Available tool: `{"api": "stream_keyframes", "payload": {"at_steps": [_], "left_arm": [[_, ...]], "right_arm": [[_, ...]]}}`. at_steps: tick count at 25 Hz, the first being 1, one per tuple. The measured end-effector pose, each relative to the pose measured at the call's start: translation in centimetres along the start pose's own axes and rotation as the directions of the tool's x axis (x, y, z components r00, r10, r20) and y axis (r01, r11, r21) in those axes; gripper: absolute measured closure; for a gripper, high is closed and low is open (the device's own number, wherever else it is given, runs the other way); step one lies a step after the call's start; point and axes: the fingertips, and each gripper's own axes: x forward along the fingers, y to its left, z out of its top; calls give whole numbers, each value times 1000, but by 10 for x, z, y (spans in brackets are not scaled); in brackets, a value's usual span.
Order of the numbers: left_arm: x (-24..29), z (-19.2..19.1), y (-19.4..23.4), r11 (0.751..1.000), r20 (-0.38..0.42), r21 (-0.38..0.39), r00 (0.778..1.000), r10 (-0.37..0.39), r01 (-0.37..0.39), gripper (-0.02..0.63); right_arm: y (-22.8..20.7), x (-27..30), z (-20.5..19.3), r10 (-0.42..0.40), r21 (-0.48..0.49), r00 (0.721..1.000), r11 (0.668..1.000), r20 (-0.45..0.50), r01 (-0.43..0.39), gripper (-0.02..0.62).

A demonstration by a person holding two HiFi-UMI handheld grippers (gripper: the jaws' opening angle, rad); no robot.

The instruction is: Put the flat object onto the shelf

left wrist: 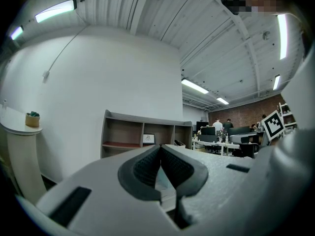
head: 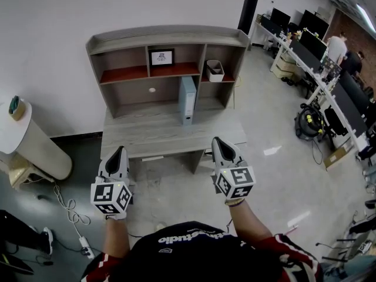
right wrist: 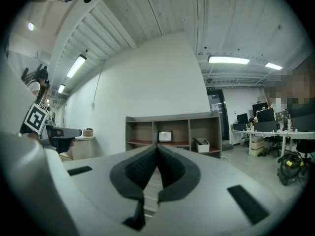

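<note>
**Slim blue folder standing on the desk, both grippers closed and empty**

The flattest loose thing in view is a pale blue folder (head: 187, 100). It is standing upright on the desk top (head: 170, 133), under the shelf unit (head: 170, 37), with its back part lying against the upright divider. It is not sitting on either red shelf board (head: 123, 74). A small framed picture (head: 161, 57) is also flat and is already sitting on the middle board, so which of the two the task means is not settled. A white basket (head: 214, 70) is occupying the right compartment.

Judging by its looks, the folder is stiff, light and smooth-sided, so it is likely to tip or slide under a careless push. The narrow front edge facing the person, near the top, is offering the best hold, with one jaw on each broad face.

The left gripper (head: 120, 150) and the right gripper (head: 218, 140) are hovering side by side in front of the desk, well apart from the folder. In each gripper view the dark pads are meeting at their tips with nothing between them.
</note>
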Motion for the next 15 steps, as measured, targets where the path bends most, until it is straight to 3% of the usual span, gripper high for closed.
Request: {"api": "stream_keyframes", "payload": {"at_steps": [15], "left_arm": [[-3,1,-5,1000,2,2,1000,0,0,600]], "right_arm": [[2,-5,7,15,4,1000,1000,18,-15,592]]}}
